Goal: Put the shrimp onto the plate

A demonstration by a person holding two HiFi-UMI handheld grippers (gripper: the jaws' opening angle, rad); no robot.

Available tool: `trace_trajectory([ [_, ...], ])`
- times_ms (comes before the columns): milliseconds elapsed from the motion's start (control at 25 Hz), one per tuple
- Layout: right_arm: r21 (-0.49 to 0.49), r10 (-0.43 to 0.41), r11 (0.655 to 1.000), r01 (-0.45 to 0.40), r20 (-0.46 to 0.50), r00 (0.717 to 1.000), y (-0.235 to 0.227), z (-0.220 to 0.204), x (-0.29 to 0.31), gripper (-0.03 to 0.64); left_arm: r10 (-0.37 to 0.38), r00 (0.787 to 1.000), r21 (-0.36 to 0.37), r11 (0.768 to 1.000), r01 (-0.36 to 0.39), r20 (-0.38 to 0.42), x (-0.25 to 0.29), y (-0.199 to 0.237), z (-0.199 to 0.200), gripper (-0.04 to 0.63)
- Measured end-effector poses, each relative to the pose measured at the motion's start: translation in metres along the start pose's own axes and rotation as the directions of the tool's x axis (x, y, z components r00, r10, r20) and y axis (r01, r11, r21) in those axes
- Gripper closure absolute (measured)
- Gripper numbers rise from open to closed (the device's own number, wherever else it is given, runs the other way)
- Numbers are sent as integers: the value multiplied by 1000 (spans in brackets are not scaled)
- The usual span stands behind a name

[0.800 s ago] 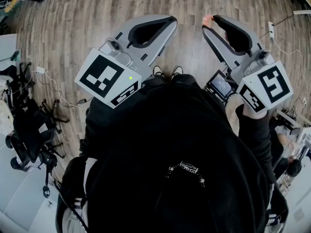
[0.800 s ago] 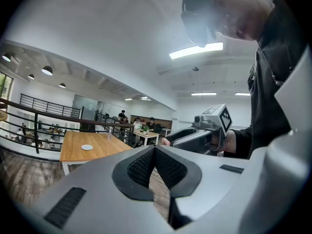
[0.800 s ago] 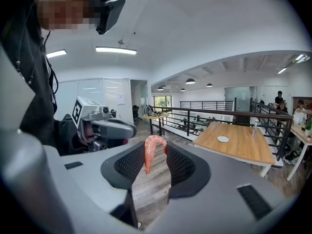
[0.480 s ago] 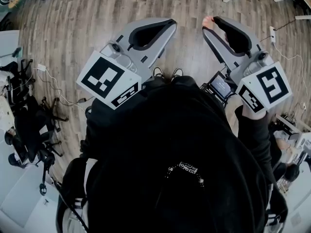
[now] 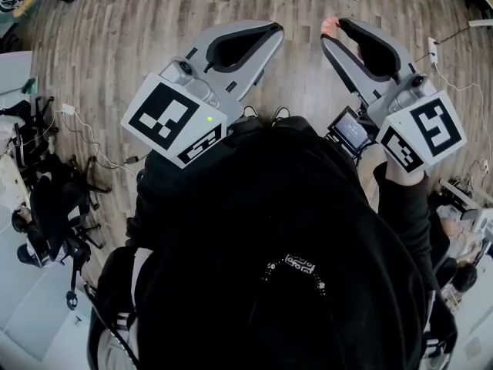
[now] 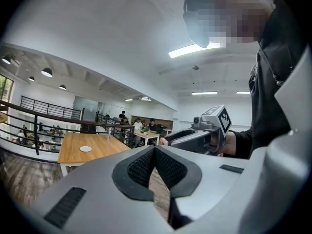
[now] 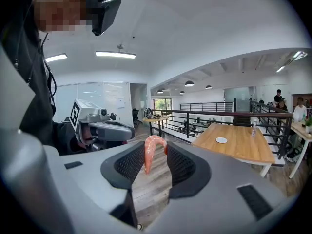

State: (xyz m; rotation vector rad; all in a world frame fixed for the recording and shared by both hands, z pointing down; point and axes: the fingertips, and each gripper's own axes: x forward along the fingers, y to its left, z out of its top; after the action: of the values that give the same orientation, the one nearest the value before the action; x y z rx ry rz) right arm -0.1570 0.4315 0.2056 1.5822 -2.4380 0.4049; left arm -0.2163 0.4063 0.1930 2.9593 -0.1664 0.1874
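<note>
Right gripper view: shrimp between jaws

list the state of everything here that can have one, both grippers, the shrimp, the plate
left gripper: shut, jaws tip to tip, nothing between them
right gripper: shut on the shrimp
shrimp: pinched near its bend at the jaw tips, long end hanging free, up in the air
plate: empty, flat on the wooden table, away from both grippers
green light by the left gripper's marker cube: lit
</note>
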Motion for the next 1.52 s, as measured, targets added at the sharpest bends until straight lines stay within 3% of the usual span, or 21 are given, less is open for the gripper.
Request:
trace_trajectory([
  [480,55,-55,997,49,99,994,-33,-4,-38,463,-91,992,12,996,90,83,33,-32,28,589],
  [640,102,-76,993,63,128,989,-44,-22,-69,463,-141,989,43,989,139,47,55,-59,20,589],
  [840,106,-101,991,86,145,984,-56,-35,-94,463,-236,972,117,965,233,13,72,-88,20,589],
  [960,124,-100,989,82,150,984,-55,-39,-97,463,-236,972,94,967,235,-4,76,-87,13,589],
  [1120,154,-97,985,74,148,984,-61,-40,-104,463,-269,963,9,963,269,27,89,-96,11,589],
  [1520,150,-150,980,129,136,979,-68,-30,-111,463,-273,961,19,962,273,46,90,-85,16,589],
])
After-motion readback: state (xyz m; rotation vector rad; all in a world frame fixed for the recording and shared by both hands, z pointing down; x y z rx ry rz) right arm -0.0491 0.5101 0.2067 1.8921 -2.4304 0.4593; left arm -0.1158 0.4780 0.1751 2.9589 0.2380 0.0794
